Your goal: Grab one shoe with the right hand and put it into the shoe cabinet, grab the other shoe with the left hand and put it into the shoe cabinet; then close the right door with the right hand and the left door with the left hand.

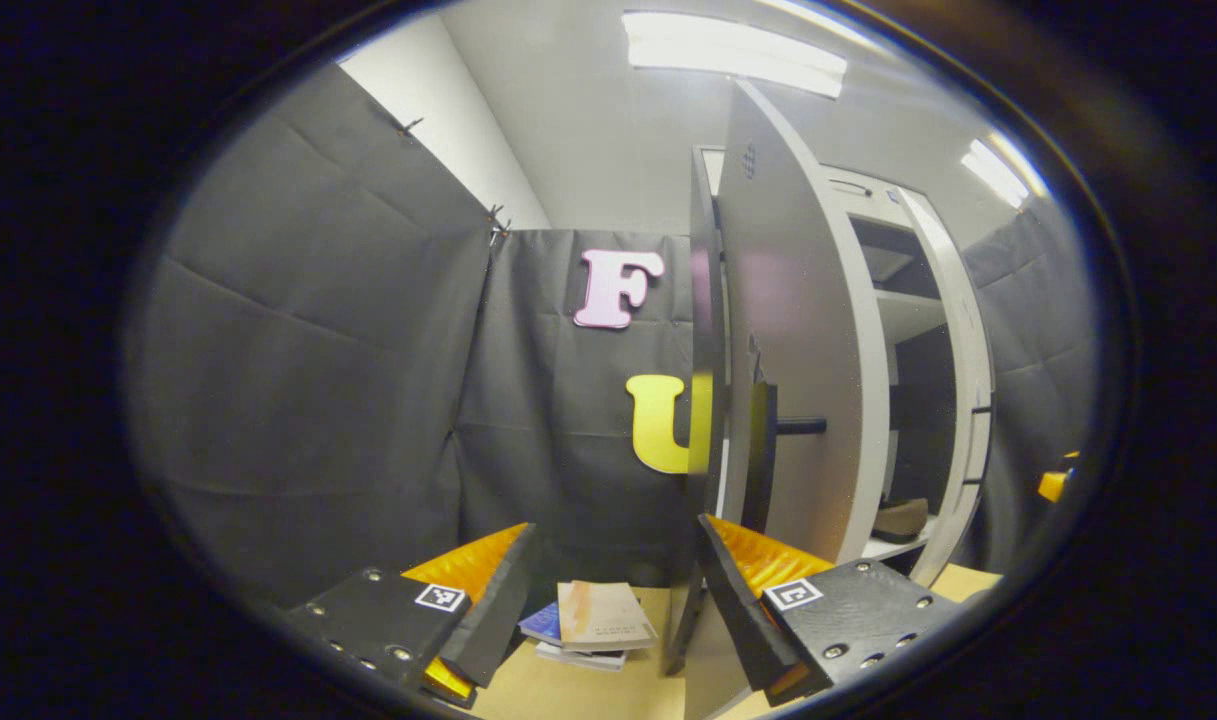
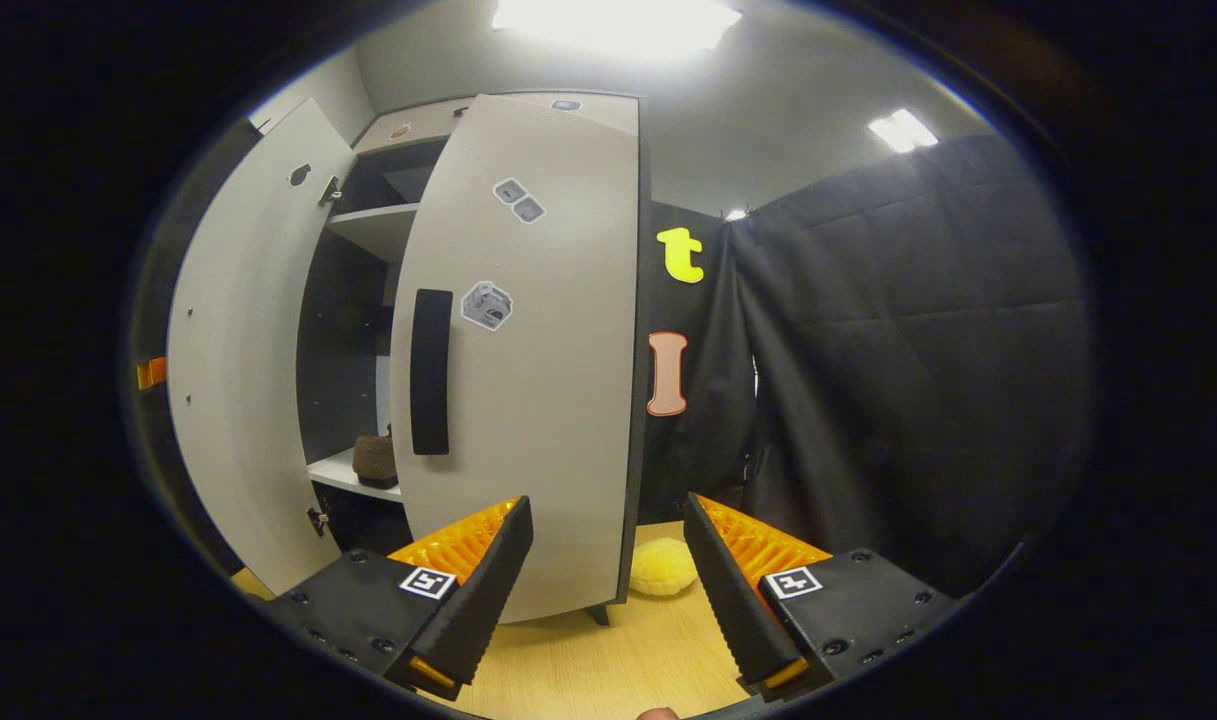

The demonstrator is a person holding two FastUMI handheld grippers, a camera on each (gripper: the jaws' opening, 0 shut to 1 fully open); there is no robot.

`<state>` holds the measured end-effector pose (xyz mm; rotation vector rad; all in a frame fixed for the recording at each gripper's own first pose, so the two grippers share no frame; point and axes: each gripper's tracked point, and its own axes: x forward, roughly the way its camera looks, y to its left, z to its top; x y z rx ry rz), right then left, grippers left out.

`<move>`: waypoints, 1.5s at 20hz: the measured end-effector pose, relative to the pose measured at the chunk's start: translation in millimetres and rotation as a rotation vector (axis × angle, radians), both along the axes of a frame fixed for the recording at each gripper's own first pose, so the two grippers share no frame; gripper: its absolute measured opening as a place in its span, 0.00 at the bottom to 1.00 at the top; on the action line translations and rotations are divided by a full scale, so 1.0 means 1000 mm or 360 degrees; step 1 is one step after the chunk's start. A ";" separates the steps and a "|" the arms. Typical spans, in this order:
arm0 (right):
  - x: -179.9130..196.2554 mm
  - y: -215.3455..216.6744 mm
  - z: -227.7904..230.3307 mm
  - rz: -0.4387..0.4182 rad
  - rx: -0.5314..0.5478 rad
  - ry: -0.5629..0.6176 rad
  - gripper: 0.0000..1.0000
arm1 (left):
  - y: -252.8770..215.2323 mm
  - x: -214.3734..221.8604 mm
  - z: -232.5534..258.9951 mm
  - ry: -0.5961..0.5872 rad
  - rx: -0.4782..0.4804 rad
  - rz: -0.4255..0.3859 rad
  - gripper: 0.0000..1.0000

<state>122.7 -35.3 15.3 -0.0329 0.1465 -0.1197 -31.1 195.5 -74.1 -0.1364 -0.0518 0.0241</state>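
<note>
I judge the shoes are stowed and the doors are next. My right gripper (image 2: 603,585), fingers apart and empty, faces the right door (image 2: 528,350), whose upright handle (image 2: 430,370) lies just left of my line. My left gripper (image 1: 608,600), also apart, sits at the left door's edge (image 1: 706,400). 1 shoe (image 2: 374,460) rests on the cabinet shelf (image 2: 343,472). The left gripper view adds books (image 1: 593,625) on the floor, the right gripper view a yellow ball (image 2: 663,568).

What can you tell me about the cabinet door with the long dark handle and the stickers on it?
The right door is a flat, pale grey panel, smooth like laminate, with dark edges. A dark vertical handle sits near its free edge, and three small stickers lie on its upper half. It stands partly open, swung out from the shoe cabinet, part hiding the shelves. The right gripper hovers open before its lower edge, not touching it.
</note>
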 end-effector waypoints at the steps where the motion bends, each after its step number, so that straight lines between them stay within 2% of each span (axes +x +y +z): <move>1: 0.001 -0.005 -0.002 0.0007 0.0006 0.0008 0.96 | -0.006 -0.001 0.004 -0.0008 0.0002 0.0001 0.92; 6: 0.002 -0.025 -0.005 0.0035 0.0017 0.0016 0.96 | -0.057 -0.013 0.011 -0.0022 0.0008 -0.0049 0.92; 7: 0.001 -0.028 -0.005 0.0041 0.0019 0.0022 0.96 | -0.065 -0.014 0.012 -0.0026 0.0003 -0.0047 0.94; 8: 0.000 -0.031 -0.006 0.0047 0.0019 0.0030 0.96 | -0.071 -0.014 0.013 -0.0027 0.0004 -0.0044 0.92; 14: -0.008 -0.051 -0.010 0.0050 0.0024 0.0039 0.96 | -0.112 -0.002 0.014 -0.0019 -0.0012 -0.0106 0.92; 15: -0.008 -0.053 -0.011 0.0053 0.0028 0.0043 0.96 | -0.122 -0.001 0.015 -0.0021 -0.0022 -0.0124 0.86; 16: -0.008 -0.054 -0.011 0.0058 0.0029 0.0046 0.96 | -0.130 0.002 0.016 -0.0024 -0.0032 -0.0146 0.98; 17: -0.008 -0.056 -0.012 0.0062 0.0025 0.0046 0.96 | -0.142 0.006 0.015 -0.0029 -0.0039 -0.0168 0.92; 19: -0.011 -0.059 -0.012 0.0068 0.0017 0.0048 0.96 | -0.167 0.013 0.014 -0.0039 -0.0051 -0.0213 0.92; 20: -0.012 -0.060 -0.013 0.0069 0.0013 0.0047 0.96 | -0.181 0.018 0.014 -0.0044 -0.0044 -0.0242 0.86; 21: -0.013 -0.064 -0.014 0.0068 0.0008 0.0049 0.96 | -0.194 0.023 0.013 -0.0039 -0.0031 -0.0267 0.86; 22: -0.014 -0.066 -0.014 0.0067 0.0009 0.0053 0.96 | -0.207 0.029 0.010 -0.0032 -0.0018 -0.0293 0.92; 23: -0.015 -0.069 -0.015 0.0068 0.0016 0.0056 0.96 | -0.218 0.035 0.009 -0.0029 0.0003 -0.0293 0.92; 27: -0.015 -0.071 -0.016 0.0093 0.0051 0.0054 0.94 | -0.229 0.037 0.011 -0.0062 0.0089 -0.0248 0.97; 29: -0.014 -0.068 -0.014 0.0122 0.0055 0.0044 0.96 | -0.232 0.032 0.009 -0.0039 0.0091 -0.0265 0.86; 30: -0.013 -0.066 -0.012 0.0141 0.0060 0.0036 0.96 | -0.231 0.027 0.008 -0.0030 0.0091 -0.0263 0.92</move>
